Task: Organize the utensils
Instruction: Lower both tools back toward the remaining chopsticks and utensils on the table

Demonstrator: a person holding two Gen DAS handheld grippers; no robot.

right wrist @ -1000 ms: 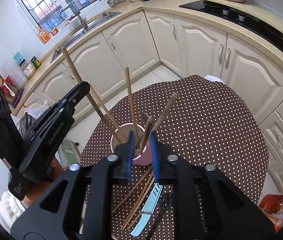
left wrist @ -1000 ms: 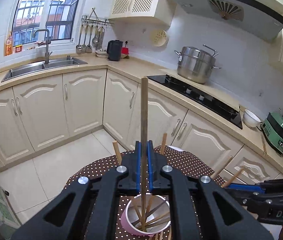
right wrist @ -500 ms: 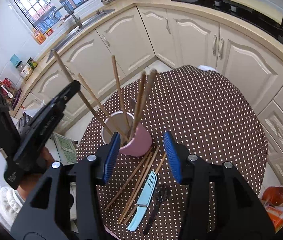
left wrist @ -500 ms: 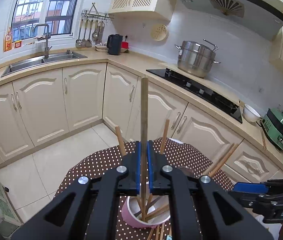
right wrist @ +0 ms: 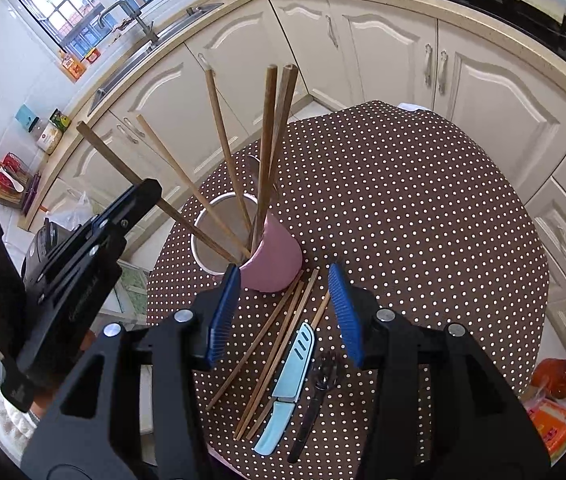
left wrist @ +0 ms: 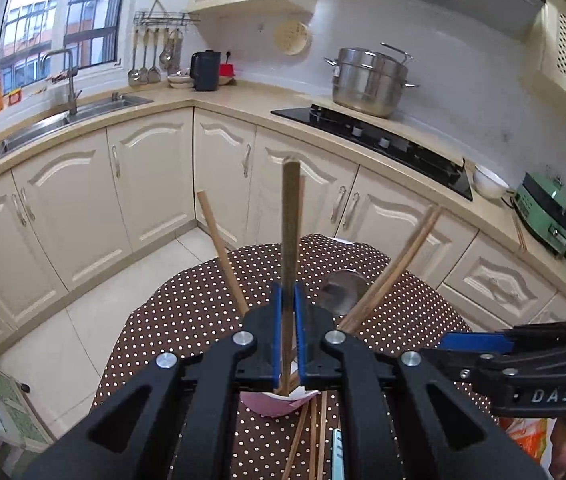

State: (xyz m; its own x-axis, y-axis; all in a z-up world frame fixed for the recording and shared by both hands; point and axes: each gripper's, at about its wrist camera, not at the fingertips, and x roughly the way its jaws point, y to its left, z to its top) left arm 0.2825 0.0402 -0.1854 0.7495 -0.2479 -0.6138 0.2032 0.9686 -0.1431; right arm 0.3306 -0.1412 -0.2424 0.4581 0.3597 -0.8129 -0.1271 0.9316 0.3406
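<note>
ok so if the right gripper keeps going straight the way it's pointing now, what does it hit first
Probably the loose wooden chopsticks lying on the brown polka-dot tablecloth, between the open right gripper and just in front of the pink cup. The light blue knife lies a little nearer the camera. Depth is hard to judge here.

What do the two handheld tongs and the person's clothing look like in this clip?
Both tongs, the left and the right, are matte black plastic with silver bolts and ribbed blue pads. White raised lettering marks their sides. No cables show. A white knitted sleeve covers the left wrist.
</note>
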